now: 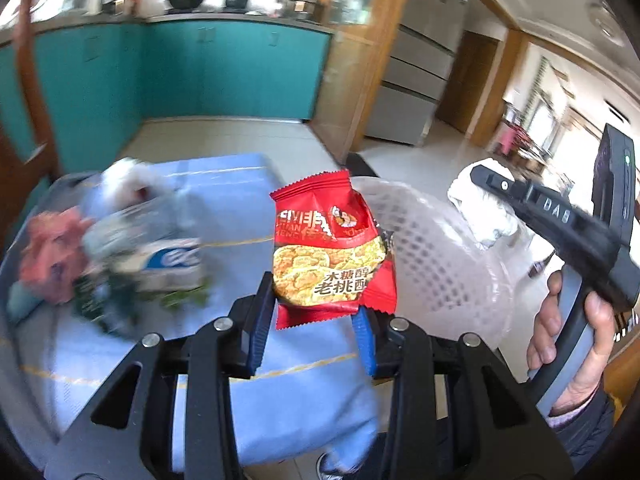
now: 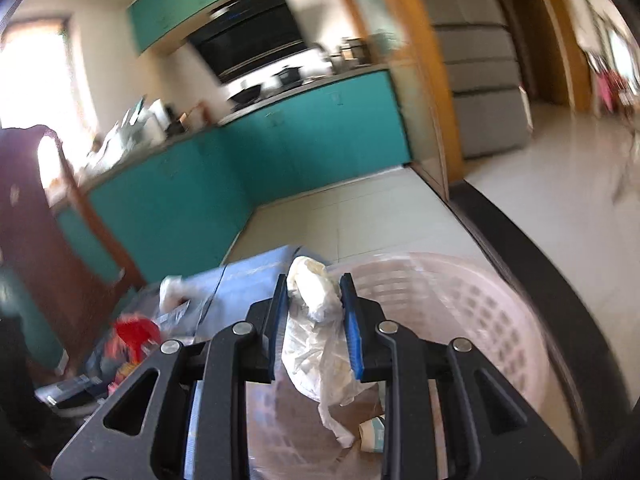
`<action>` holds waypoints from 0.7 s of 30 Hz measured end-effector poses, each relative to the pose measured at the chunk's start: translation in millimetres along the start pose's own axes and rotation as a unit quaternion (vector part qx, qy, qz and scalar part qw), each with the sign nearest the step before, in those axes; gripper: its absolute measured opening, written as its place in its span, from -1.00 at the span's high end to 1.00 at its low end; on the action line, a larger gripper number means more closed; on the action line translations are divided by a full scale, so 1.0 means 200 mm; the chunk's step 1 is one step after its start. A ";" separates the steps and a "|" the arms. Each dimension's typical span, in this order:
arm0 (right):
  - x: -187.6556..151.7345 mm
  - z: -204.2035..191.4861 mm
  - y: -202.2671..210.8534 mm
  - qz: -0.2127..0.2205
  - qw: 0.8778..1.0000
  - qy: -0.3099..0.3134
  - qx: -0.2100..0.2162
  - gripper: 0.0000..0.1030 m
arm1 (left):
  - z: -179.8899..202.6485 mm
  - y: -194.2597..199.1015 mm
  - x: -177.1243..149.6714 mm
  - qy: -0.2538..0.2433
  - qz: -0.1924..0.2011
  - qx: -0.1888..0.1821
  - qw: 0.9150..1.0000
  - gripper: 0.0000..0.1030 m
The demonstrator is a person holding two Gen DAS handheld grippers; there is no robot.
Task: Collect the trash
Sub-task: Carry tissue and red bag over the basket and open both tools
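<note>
My left gripper (image 1: 316, 312) is shut on a red snack packet (image 1: 332, 248) and holds it up over the blue tablecloth, just left of the pale pink perforated basket (image 1: 452, 264). My right gripper (image 2: 314, 312) is shut on a crumpled white plastic wrapper (image 2: 316, 320) and holds it over the basket (image 2: 472, 312). In the left wrist view the right gripper (image 1: 480, 176) shows at the right with the white wrapper (image 1: 480, 208) in it, above the basket. A small paper cup (image 2: 372, 436) lies in the basket's bottom.
More trash lies on the blue tablecloth (image 1: 248, 208) at the left: a blurred pile of wrappers and tissue (image 1: 120, 240), also in the right wrist view (image 2: 132, 332). Teal kitchen cabinets (image 1: 200, 68) stand behind. A dark chair rail (image 2: 540, 256) runs right of the basket.
</note>
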State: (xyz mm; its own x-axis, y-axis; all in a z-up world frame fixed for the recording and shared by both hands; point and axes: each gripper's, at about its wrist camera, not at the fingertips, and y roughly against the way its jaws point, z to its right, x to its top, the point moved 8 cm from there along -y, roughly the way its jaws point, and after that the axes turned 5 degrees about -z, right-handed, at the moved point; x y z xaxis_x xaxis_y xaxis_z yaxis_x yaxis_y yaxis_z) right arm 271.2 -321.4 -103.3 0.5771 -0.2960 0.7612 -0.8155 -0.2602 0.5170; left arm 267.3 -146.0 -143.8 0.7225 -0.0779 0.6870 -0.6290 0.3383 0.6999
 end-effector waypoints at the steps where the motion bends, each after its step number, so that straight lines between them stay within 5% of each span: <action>1: 0.01 0.05 0.01 -0.003 1.000 -0.018 0.003 0.48 | 0.04 -0.03 0.01 -0.005 -0.002 -0.007 1.000 0.27; 6: -0.02 0.16 -0.02 -0.029 0.998 -0.043 -0.023 0.33 | 0.25 -0.23 0.05 -0.033 -0.021 -0.038 0.999 0.08; 8: -0.03 0.15 -0.02 -0.027 0.999 -0.038 -0.026 -0.10 | 0.28 -0.27 0.06 -0.037 -0.025 -0.042 0.998 -0.37; 12: -0.01 0.11 0.00 -0.016 0.999 -0.028 -0.028 -0.34 | 0.23 -0.28 0.05 -0.021 -0.024 -0.032 0.999 -0.56; 17: -0.03 0.02 -0.06 -0.028 0.999 -0.012 -0.015 -0.36 | -0.06 -0.14 0.04 0.024 0.011 0.049 0.998 -0.62; 21: -0.06 -0.10 -0.11 -0.041 0.999 0.017 -0.003 -0.36 | -0.47 -0.01 -0.03 0.083 0.030 0.147 0.985 -0.62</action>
State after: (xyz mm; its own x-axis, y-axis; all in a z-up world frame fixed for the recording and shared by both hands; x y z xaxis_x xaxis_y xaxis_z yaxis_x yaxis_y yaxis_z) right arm 281.6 -293.2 -116.9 0.6396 -0.2428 0.7294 -0.7663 -0.2770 0.5797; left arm 291.3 -57.6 -167.3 0.7037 0.0963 0.7040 -0.7097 0.0493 0.7027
